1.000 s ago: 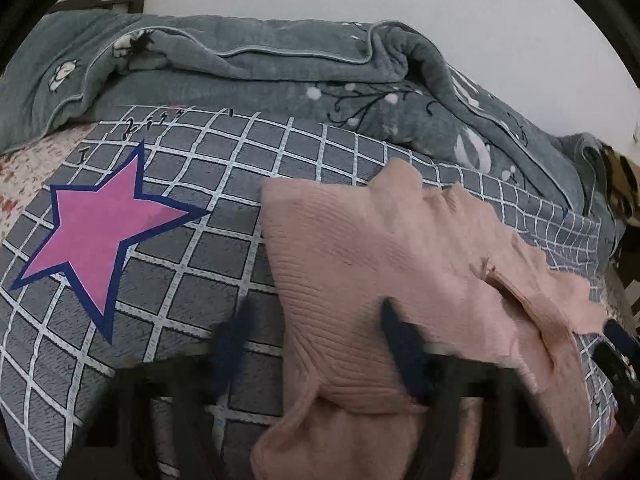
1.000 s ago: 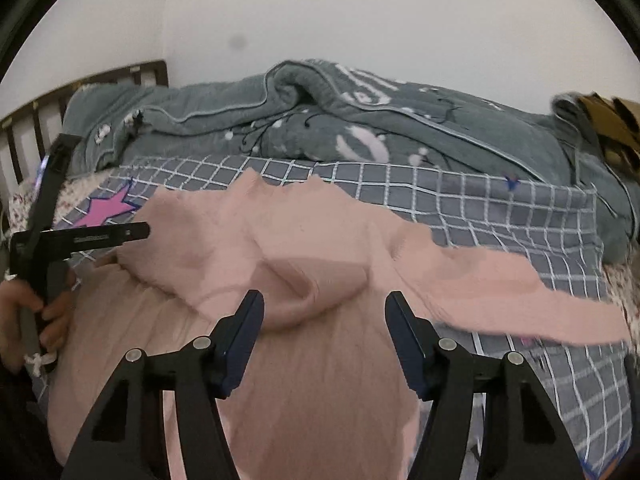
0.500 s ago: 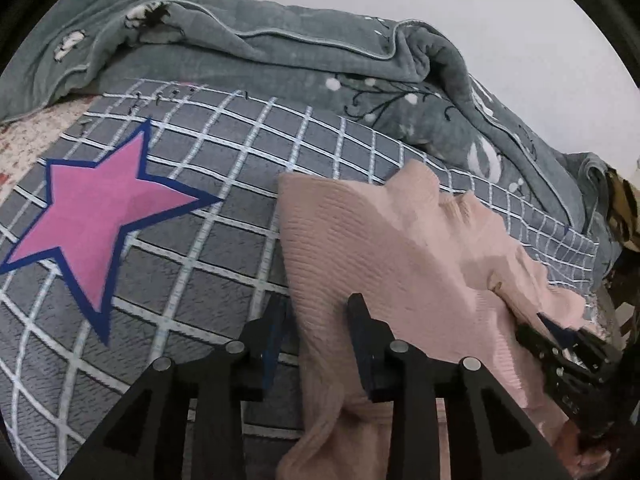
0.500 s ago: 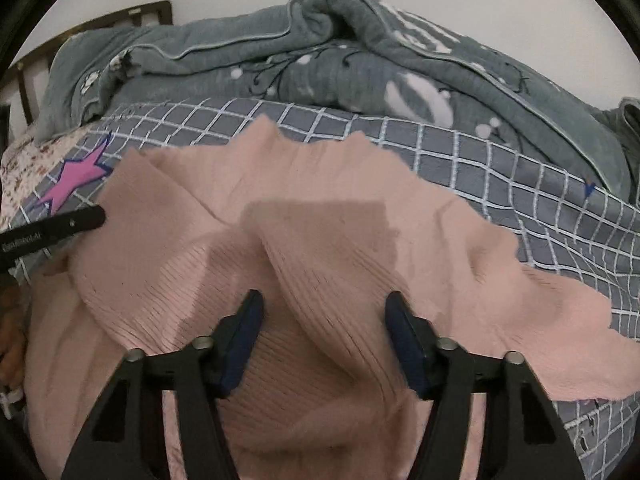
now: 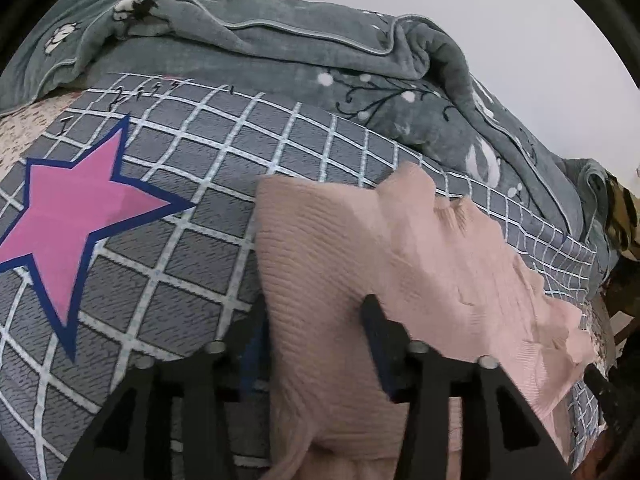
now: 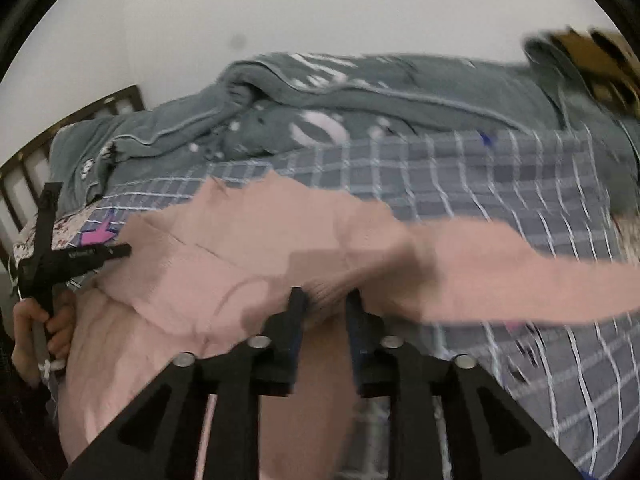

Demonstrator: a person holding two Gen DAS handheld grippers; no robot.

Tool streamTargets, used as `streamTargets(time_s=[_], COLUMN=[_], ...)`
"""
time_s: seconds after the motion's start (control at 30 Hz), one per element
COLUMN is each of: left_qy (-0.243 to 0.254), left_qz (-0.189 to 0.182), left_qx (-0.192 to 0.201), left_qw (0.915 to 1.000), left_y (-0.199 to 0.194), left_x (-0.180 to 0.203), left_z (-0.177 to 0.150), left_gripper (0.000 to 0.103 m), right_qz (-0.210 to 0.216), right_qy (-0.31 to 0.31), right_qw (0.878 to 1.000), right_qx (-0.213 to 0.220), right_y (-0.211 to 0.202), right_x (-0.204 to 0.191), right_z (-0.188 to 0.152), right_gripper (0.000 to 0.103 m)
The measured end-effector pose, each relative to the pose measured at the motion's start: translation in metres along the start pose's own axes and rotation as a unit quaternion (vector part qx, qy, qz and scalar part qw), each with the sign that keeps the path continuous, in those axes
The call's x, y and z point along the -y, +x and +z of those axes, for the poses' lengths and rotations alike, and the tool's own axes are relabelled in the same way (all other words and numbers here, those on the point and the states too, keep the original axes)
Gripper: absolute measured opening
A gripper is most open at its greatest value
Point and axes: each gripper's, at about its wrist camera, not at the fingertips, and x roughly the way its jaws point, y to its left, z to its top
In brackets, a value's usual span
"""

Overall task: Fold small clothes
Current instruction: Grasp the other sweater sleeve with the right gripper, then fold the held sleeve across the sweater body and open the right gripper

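1. The pink sweater [image 5: 400,264] lay on the checked blanket [image 5: 192,240], its edge between the left gripper [image 5: 316,320]'s parted jaws.
2. The right gripper [image 6: 325,304] was clamped on a sweater fold.
3. Beyond the jaws, a grey quilt [image 6: 360,104] was heaped against a white wall [image 6: 320,8].

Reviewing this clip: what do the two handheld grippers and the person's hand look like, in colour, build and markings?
Both the left gripper and right gripper are matte black with cut-out triangular arms, silver round bolt heads and dark blue pads on the inner faces of the fingers. In the right wrist view, the left gripper's side bar bears small white lettering, too blurred to read. The person's hand is bare; no sleeve shows.
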Motion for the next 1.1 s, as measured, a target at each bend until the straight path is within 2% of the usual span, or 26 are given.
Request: streamTargets(time_s=[0.17, 0.27, 0.33, 0.4, 0.47, 0.53, 0.6, 0.77, 0.83, 0.9, 0.93, 1.0, 1.03, 1.07, 1.1], left_qy=[0.007, -0.001, -0.004, -0.007, -0.017, -0.034, -0.043, -0.071, -0.066, -0.056, -0.052, -0.056, -0.058, -0.057, -0.054], left_qz=[0.009, 0.006, 0.007, 0.006, 0.001, -0.013, -0.01, -0.016, 0.01, 0.041, 0.043, 0.026, 0.019, 0.014, 0.013], left_qx=[0.004, 0.007, 0.01, 0.01, 0.016, 0.023, 0.03, 0.031, 0.042, 0.063, 0.069, 0.069, 0.066, 0.06, 0.056], left_qw=[0.9999, 1.0, 0.9999, 0.9999, 0.9997, 0.9991, 0.9986, 0.9969, 0.9968, 0.9956, 0.9953, 0.9957, 0.9959, 0.9965, 0.9969], left_y=[0.001, 0.002, 0.002, 0.002, 0.001, -0.003, -0.007, -0.01, -0.015, -0.024, -0.027, -0.03, -0.029, -0.027, -0.025], left_x=[0.004, 0.001, -0.001, -0.003, -0.009, -0.017, -0.023, -0.04, -0.042, -0.045, -0.047, -0.052, -0.053, -0.052, -0.05], left_z=[0.001, 0.002, 0.002, 0.003, 0.005, 0.006, 0.008, 0.011, 0.011, 0.013, 0.016, 0.019, 0.019, 0.02, 0.02], left_gripper=[0.049, 0.049, 0.042, 0.027, 0.018, 0.016, 0.016, 0.015, 0.015, 0.014, 0.014, 0.013, 0.013, 0.015, 0.015], right_qz=[0.029, 0.034, 0.038, 0.033, 0.034, 0.036, 0.029, 0.049, 0.053, 0.056, 0.05, 0.038, 0.027, 0.012, 0.001], right_qy=[0.041, 0.052, 0.05, 0.036, 0.016, -0.003, -0.018, -0.019, -0.01, -0.006, -0.008, -0.011, -0.012, -0.01, -0.009], right_qw=[0.999, 0.998, 0.998, 0.999, 0.999, 0.999, 0.999, 0.993, 0.991, 0.993, 0.995, 0.998, 0.999, 1.0, 1.0], right_qx=[-0.004, -0.013, -0.022, -0.023, -0.022, -0.009, 0.026, 0.108, 0.123, 0.105, 0.086, 0.049, 0.026, 0.008, -0.001], right_y=[-0.001, 0.007, 0.013, 0.017, 0.02, 0.018, 0.008, -0.019, -0.024, -0.017, -0.01, 0.005, 0.013, 0.019, 0.022], right_x=[0.02, 0.019, 0.015, 0.008, 0.001, -0.008, -0.016, -0.028, -0.027, -0.023, -0.021, -0.017, -0.014, -0.008, -0.004], right_z=[-0.002, 0.0, -0.001, -0.001, -0.001, 0.001, 0.007, 0.039, 0.048, 0.046, 0.043, 0.034, 0.028, 0.02, 0.014], right_gripper=[0.053, 0.054, 0.054, 0.047, 0.005, 0.001, 0.0, 0.0, 0.0, 0.001, 0.002, 0.014, 0.029, 0.04, 0.043])
